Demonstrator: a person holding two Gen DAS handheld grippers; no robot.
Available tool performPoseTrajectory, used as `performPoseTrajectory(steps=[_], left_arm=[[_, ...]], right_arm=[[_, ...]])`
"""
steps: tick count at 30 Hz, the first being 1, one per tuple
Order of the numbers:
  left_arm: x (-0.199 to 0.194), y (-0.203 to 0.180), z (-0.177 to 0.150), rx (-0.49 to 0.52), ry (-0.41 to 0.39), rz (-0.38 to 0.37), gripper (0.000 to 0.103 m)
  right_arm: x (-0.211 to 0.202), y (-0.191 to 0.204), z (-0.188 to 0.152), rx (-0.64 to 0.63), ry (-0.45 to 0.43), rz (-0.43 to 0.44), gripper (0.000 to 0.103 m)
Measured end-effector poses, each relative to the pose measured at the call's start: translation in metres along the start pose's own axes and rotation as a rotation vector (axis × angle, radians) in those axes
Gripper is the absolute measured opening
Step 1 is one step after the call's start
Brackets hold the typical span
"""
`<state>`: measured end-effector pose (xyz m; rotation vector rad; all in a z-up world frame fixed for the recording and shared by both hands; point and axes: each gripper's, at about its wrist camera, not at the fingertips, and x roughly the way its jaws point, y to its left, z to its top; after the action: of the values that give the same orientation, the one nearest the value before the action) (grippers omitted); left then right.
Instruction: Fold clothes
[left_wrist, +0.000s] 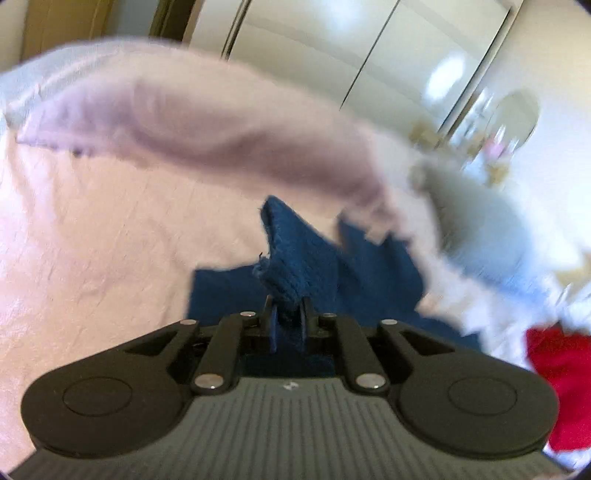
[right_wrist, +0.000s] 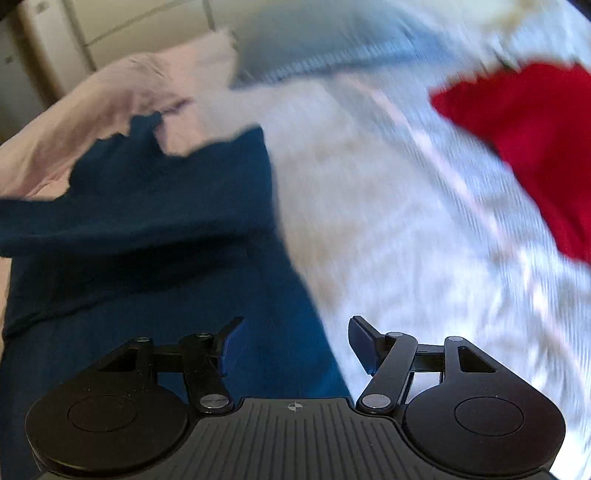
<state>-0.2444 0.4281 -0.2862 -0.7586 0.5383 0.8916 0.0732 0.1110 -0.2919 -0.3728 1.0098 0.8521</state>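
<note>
The blue garment (left_wrist: 295, 251) pinched in my left tongs (left_wrist: 289, 314) is coarse ribbed knit cloth, matt. My right tongs (right_wrist: 295, 345) are matt black plastic with bright metal rivets. The pink bed sheet (left_wrist: 92, 240) is thin, crinkled cloth; the red cloth (right_wrist: 535, 129) looks soft, matt.

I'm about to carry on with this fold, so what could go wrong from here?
1. The left gripper pinches only a small bunch of the blue garment; a hard pull might slip it free.
2. The right gripper is open over the garment's edge, holding nothing, so the lifted cloth may sag or fold crooked.
3. The pink cloth overlaps the blue one's far end and could get dragged along.
</note>
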Motion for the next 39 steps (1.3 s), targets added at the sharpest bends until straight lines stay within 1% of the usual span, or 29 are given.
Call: performPoseTrajectory(steps=[1,3,4,6,7,8,9,10,11,12,13,14,15,16,18,20,21,22,24,26,28,29,31,32,33,34,35,37,39], left_arm=[[0.017,0.01,-0.004,-0.027,0.075,0.029,0.009],[0.041,0.022,-0.015,-0.091,0.173,0.04,0.009],[0.045,0.025,-0.022,-0.105,0.186,0.052,0.009],[0.051,0.03,-0.034,-0.13,0.207,0.076,0.009],[0.05,0.031,-0.036,-0.153,0.201,0.073,0.009],[0.048,0.032,-0.038,-0.176,0.194,0.069,0.009],[0.045,0.034,-0.038,-0.204,0.19,0.06,0.009],[0.041,0.038,-0.037,-0.226,0.185,0.036,0.009],[0.036,0.041,-0.037,-0.248,0.18,0.011,0.009],[0.034,0.043,-0.037,-0.241,0.185,0.008,0.011],[0.033,0.045,-0.037,-0.232,0.191,0.006,0.015],[0.036,0.046,-0.039,-0.219,0.211,0.032,0.017],[0.039,0.049,-0.042,-0.25,0.232,0.038,0.019],[0.042,0.052,-0.044,-0.283,0.253,0.042,0.019],[0.036,0.057,-0.044,-0.33,0.233,0.056,0.021],[0.029,0.062,-0.044,-0.376,0.211,0.071,0.02],[0.024,0.06,-0.042,-0.336,0.192,0.141,0.02],[0.017,0.056,-0.038,-0.281,0.168,0.194,0.02],[0.005,0.048,-0.03,-0.18,0.12,0.214,0.016],[0.0,0.036,-0.022,-0.085,0.105,0.17,0.015],[0.013,0.017,-0.022,-0.001,0.125,0.125,0.015],[0.02,0.007,-0.022,0.04,0.136,0.102,0.015],[0.033,-0.012,-0.022,0.123,0.157,0.056,0.017],[0.044,-0.017,-0.026,0.15,0.174,0.047,0.018],[0.055,-0.018,-0.03,0.178,0.192,0.061,0.019],[0.066,-0.017,-0.036,0.206,0.212,0.096,0.018],[0.075,-0.01,-0.042,0.222,0.227,0.121,0.015],[0.077,0.005,-0.039,0.178,0.237,0.093,0.008],[0.067,0.014,-0.025,0.135,0.237,0.086,0.008]], right_arm=[[0.007,0.004,0.004,-0.028,-0.013,0.0,0.065],[0.02,0.012,0.011,-0.084,-0.039,0.0,0.064],[0.026,0.016,0.014,-0.112,-0.053,0.0,0.064],[0.039,0.024,0.021,-0.169,-0.079,0.0,0.064],[0.046,0.028,0.025,-0.197,-0.092,0.0,0.063],[0.053,0.032,0.028,-0.225,-0.105,0.0,0.055],[0.058,0.031,0.031,-0.234,-0.107,-0.005,0.033],[0.062,0.027,0.033,-0.227,-0.099,-0.015,0.029],[0.066,0.022,0.036,-0.221,-0.091,-0.025,0.03],[0.069,0.017,0.037,-0.203,-0.076,-0.023,0.03],[0.071,0.011,0.037,-0.176,-0.055,-0.011,0.03],[0.073,0.005,0.036,-0.148,-0.033,0.0,0.03],[0.073,0.002,0.036,-0.136,-0.024,0.006,0.03],[0.071,0.002,0.036,-0.136,-0.023,0.008,0.03],[0.07,0.006,0.038,-0.166,-0.012,0.002,0.03],[0.068,0.012,0.039,-0.207,-0.003,-0.012,0.03],[0.067,0.014,0.04,-0.222,0.004,-0.019,0.03],[0.065,0.015,0.042,-0.227,0.015,-0.023,0.03],[0.053,0.014,0.047,-0.207,0.015,-0.018,0.03],[0.037,0.016,0.052,-0.168,-0.035,0.02,0.03],[0.027,0.021,0.058,-0.144,-0.094,0.079,0.03],[0.027,0.025,0.061,-0.145,-0.106,0.11,0.03],[0.039,0.037,0.067,-0.162,-0.1,0.146,0.031],[0.049,0.042,0.069,-0.173,-0.093,0.154,0.031],[0.061,0.045,0.068,-0.185,-0.077,0.152,0.031],[0.075,0.046,0.067,-0.199,-0.052,0.144,0.031],[0.085,0.044,0.066,-0.207,-0.034,0.143,0.031],[0.099,0.033,0.063,-0.214,-0.009,0.153,0.031],[0.097,0.025,0.069,-0.199,0.013,0.173,0.031]])
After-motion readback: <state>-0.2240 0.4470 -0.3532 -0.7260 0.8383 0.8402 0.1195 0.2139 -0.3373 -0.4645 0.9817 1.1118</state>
